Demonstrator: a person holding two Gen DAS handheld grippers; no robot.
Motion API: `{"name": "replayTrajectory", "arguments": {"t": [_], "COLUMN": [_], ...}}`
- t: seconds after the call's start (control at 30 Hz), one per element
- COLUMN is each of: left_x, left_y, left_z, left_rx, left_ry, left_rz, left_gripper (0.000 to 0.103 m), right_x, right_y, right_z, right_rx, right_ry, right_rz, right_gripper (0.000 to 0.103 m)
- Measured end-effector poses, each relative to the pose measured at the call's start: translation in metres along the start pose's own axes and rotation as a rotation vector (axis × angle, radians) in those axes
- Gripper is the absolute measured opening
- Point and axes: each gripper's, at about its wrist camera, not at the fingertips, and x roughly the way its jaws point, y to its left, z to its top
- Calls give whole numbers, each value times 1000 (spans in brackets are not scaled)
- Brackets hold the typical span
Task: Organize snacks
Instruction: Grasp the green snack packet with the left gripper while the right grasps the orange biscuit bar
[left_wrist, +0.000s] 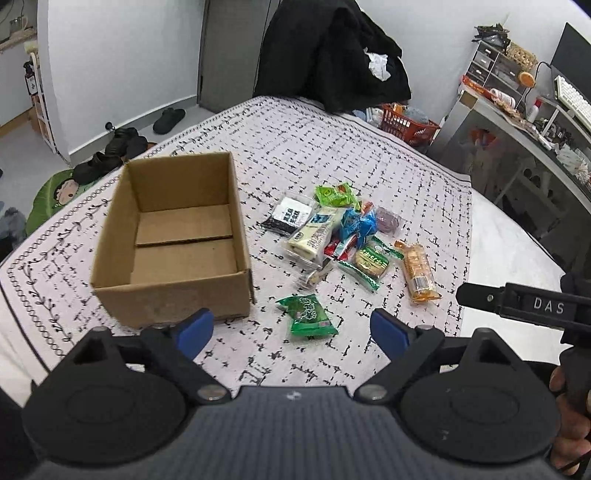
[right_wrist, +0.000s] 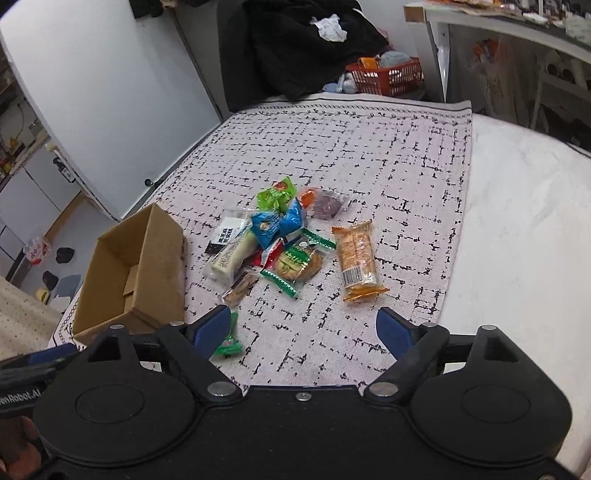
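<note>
Hovering above the patterned cloth (left_wrist: 332, 155), the left hand-held gripper (left_wrist: 291, 332) had its blue fingers (left_wrist: 195, 332) spread wide apart, nothing between them. The right hand-held gripper (right_wrist: 304, 332) was likewise wide apart and empty, low over the near part of the cloth.

An open cardboard box (left_wrist: 173, 236) sat on the cloth to the left, upright, with only its bare cardboard floor showing inside. The snacks lay outside the box, to its right, mostly in one loose pile.

Pile contents noted:
- black-and-white packet (left_wrist: 288, 216), at the box side of the pile
- long cream-coloured bar (left_wrist: 314, 236), overlapping the black-and-white packet
- blue packet (left_wrist: 356, 223), resting on top of the others
- bright green packet (left_wrist: 334, 195), at the far edge
- purple item in clear wrap (left_wrist: 388, 219), at the far right edge
- red wrapper (left_wrist: 340, 247), partly buried under the blue packet
- round cookie in green-edged wrap (left_wrist: 371, 262), at the near edge

Two items lay apart from the pile. An orange packet (left_wrist: 417, 273) lay just to the right of it. A green packet (left_wrist: 308, 314) lay nearest the grippers, close to the box's near right corner; in the right wrist view it was partly hidden behind the right gripper's left finger.

A red basket (left_wrist: 406, 123) and a dark heap of clothing (left_wrist: 332, 55) stood beyond the far edge of the cloth.
</note>
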Motion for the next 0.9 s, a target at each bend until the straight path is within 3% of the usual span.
{"name": "replayTrajectory", "arguments": {"t": [0.23,0.53,0.9], "left_x": [32,78,124], "left_y": [-5,-14,-30], "left_z": [5,8,7], "left_rx": [-15,-35,-21], "left_ry": [40,106,171], "left_rz": [7,18,60], "left_gripper": [81,69,65], "right_x": [30,72,106], "right_y": [-13,-34,-51], "right_z": [12,22,27], "right_rx": [49,127,169], "right_ry": [44,88,126], "right_rz": [-4,-21,-40], "right_gripper": [73,71,69]}}
